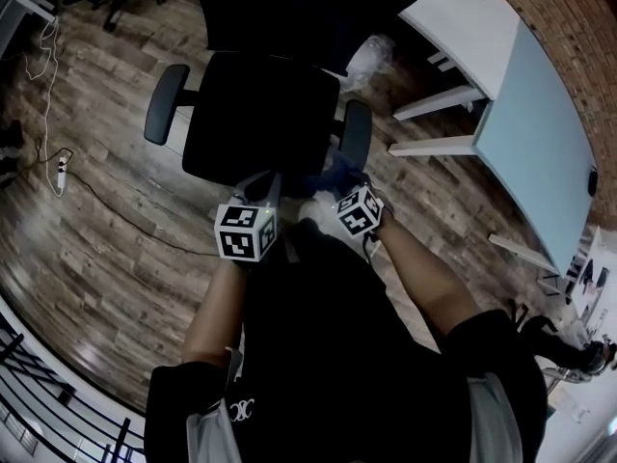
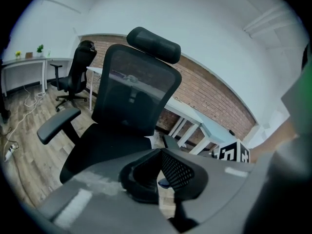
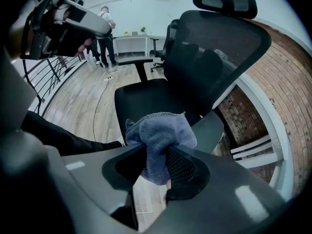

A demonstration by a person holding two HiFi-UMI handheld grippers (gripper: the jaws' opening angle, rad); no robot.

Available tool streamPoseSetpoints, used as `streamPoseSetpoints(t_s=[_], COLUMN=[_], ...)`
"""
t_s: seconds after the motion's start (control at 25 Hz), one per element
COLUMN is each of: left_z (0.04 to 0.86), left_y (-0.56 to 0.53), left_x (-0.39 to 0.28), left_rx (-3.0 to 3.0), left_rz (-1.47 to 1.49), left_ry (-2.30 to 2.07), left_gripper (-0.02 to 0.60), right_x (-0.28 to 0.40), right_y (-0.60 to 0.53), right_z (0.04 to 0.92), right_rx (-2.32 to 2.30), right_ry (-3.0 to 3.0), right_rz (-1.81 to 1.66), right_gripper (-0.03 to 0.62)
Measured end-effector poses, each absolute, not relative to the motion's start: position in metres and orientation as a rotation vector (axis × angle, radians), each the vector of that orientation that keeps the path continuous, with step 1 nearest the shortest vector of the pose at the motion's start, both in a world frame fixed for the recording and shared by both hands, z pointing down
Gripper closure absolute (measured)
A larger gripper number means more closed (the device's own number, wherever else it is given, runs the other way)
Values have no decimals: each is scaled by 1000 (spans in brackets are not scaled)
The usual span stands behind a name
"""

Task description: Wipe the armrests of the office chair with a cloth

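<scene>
right gripper [image 3: 158, 156] is clamping a blue-grey cloth [image 3: 159, 133] between its jaws, with the cloth bunching out past the tips. in the head view the cloth is sitting just at the front end of the right armrest [image 1: 356, 131] of the black office chair [image 1: 260, 114]; cannot tell if it is touching the pad. left gripper [image 2: 160, 167] is showing its jaws closed together with nothing between them. it is hovering near the front edge of the seat and pointing at the mesh backrest [image 2: 136, 94]. left armrest [image 1: 166, 102] is sitting well apart from both grippers. the chair is standing on a wooden floor [image 1: 96, 220], with a white desk [image 1: 501, 95] just beside it on the right. a second black chair [image 2: 78, 77] is standing further back in the left gripper view.
</scene>
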State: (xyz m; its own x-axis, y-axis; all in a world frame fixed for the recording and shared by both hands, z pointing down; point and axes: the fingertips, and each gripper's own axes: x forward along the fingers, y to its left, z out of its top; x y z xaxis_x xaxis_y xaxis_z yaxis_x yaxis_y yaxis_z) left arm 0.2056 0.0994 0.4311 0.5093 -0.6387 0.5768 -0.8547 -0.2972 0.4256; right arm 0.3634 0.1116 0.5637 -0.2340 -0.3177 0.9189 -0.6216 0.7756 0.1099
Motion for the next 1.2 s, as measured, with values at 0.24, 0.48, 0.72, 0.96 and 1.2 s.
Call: streamPoseSetpoints(t_s=[0.24, 0.48, 0.72, 0.96, 1.2], left_z=[458, 463, 463, 465, 466], left_y=[99, 92, 85, 74, 69], left_x=[201, 179, 157, 147, 155], left_rx=[2048, 2049, 2015, 1982, 1970], left_rz=[402, 407, 406, 406, 403], left_ry=[-1091, -1085, -1134, -1194, -1206], left_gripper=[575, 575, 575, 575, 575], right_x=[357, 354, 363, 365, 367], right_y=[98, 76, 45, 2, -43], right_z=[586, 594, 598, 601, 595], right_rx=[757, 745, 732, 713, 721], right_ry=[-1721, -1652, -1606, -1612, -1612], right_rz=[353, 295, 252, 174, 123], right_gripper=[459, 459, 459, 459, 459])
